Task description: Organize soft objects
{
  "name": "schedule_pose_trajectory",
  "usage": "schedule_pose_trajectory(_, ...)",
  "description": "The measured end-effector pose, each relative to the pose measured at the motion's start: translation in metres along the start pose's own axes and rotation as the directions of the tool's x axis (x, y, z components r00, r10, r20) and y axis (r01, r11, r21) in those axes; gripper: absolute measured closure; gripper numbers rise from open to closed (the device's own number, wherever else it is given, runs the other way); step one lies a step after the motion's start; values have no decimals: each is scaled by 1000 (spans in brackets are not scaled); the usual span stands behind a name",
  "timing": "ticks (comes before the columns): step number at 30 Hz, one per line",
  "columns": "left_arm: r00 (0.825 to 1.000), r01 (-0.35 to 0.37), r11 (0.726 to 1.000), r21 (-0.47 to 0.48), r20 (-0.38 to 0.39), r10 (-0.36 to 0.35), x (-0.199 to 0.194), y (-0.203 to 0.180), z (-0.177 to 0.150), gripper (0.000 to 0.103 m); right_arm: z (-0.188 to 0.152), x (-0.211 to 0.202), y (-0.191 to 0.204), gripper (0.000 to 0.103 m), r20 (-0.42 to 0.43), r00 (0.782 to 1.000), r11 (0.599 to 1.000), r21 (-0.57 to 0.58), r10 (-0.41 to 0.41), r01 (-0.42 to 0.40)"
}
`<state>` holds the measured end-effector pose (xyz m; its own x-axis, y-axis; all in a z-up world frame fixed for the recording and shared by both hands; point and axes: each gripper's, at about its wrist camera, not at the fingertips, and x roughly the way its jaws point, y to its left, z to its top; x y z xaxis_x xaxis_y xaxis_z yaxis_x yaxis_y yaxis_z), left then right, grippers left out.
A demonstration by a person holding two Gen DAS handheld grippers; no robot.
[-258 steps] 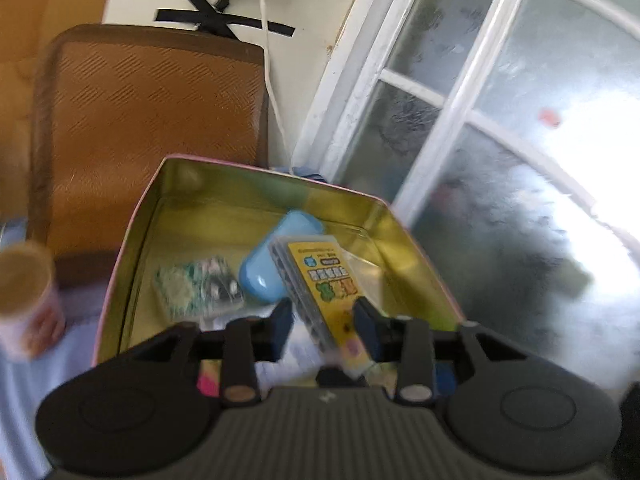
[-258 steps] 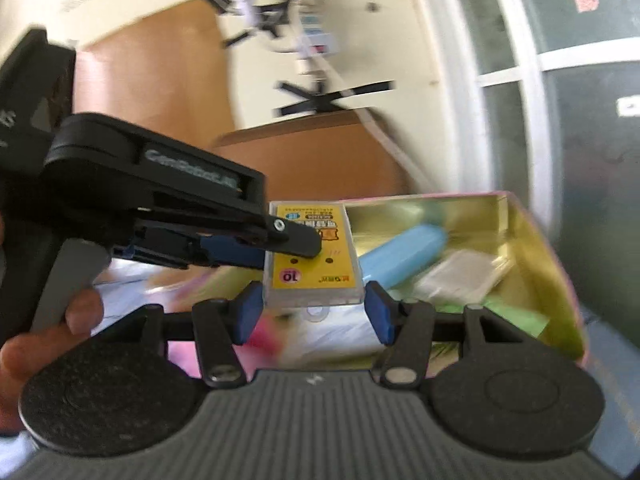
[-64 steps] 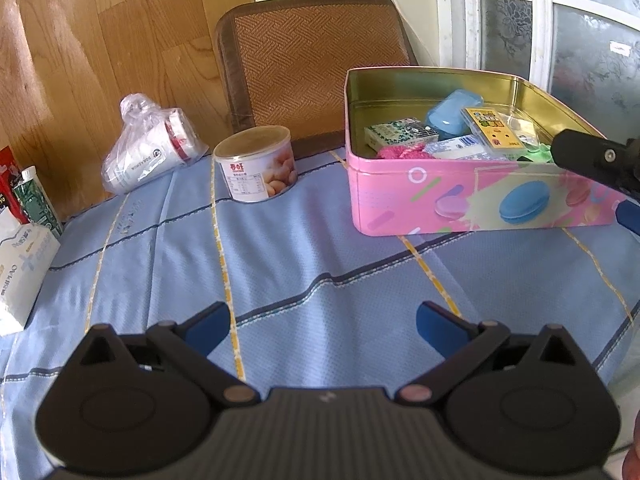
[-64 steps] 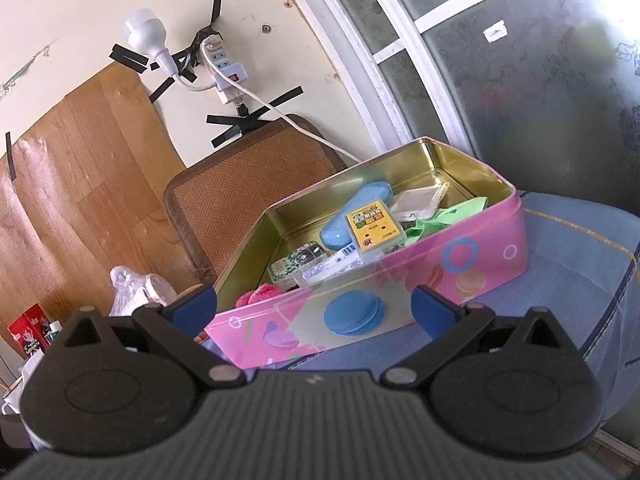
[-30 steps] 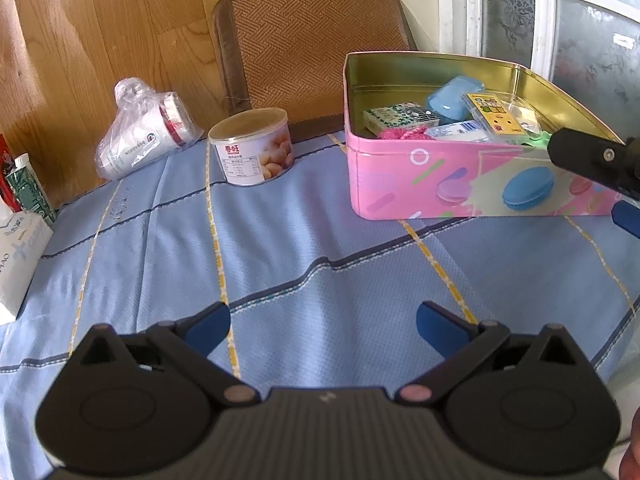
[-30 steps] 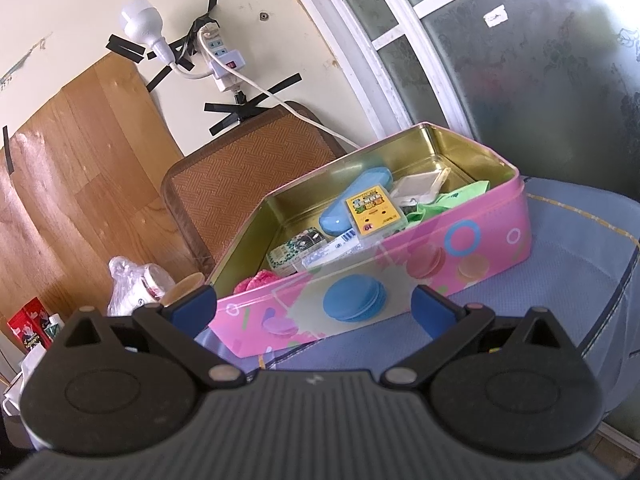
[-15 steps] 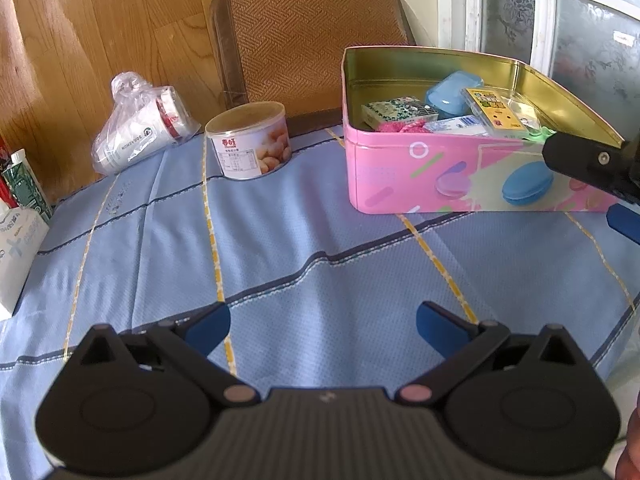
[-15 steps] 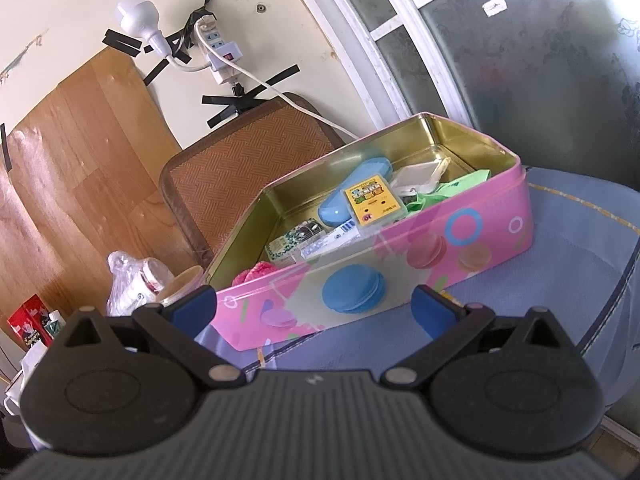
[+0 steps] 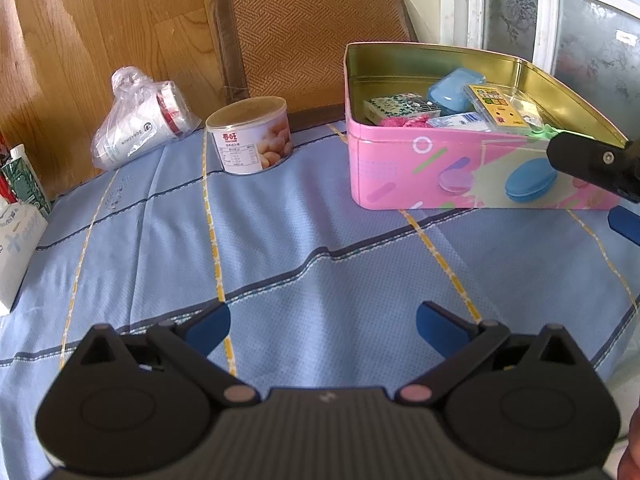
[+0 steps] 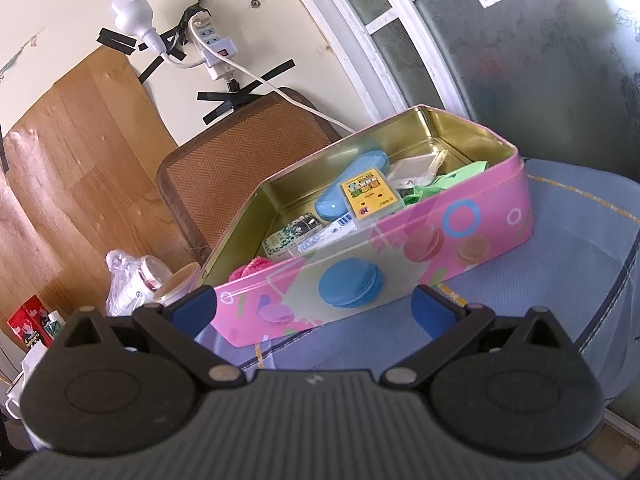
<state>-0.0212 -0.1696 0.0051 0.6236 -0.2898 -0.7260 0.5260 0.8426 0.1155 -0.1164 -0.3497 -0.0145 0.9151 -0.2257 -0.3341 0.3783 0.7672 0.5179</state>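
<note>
A pink tin box [image 9: 460,176] [image 10: 400,256] with a gold inside stands open on the blue tablecloth. In it lie a yellow card pack [image 9: 496,108] [image 10: 370,196], a blue case [image 9: 456,86] [image 10: 352,184], a green patterned pack [image 9: 400,106] [image 10: 294,232], a pink knitted piece [image 9: 404,121] [image 10: 252,268] and a green cloth [image 10: 444,180]. My left gripper [image 9: 323,322] hangs open over bare cloth, well short of the box. My right gripper [image 10: 314,306] is open and empty just in front of the box's pink wall; its finger [image 9: 588,162] shows at the left wrist view's right edge.
A round snack can [image 9: 250,136] and a bagged stack of paper cups [image 9: 140,132] stand left of the box. A brown woven chair back [image 9: 308,40] rises behind the table. Cartons and a white pack [image 9: 16,224] sit at the far left. Frosted window [image 10: 520,40] on the right.
Both grippers let go of the yellow card pack, which now lies in the box, and pulled back and opened wide. Over the last second they have only drifted slightly.
</note>
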Motion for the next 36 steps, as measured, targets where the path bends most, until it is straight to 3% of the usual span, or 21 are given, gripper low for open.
schedule_pose_trajectory(36, 999, -4, 1000, -15, -33, 4, 9, 3, -1, 0, -2, 3, -1, 0, -18, 1000, 1000, -5, 3, -3)
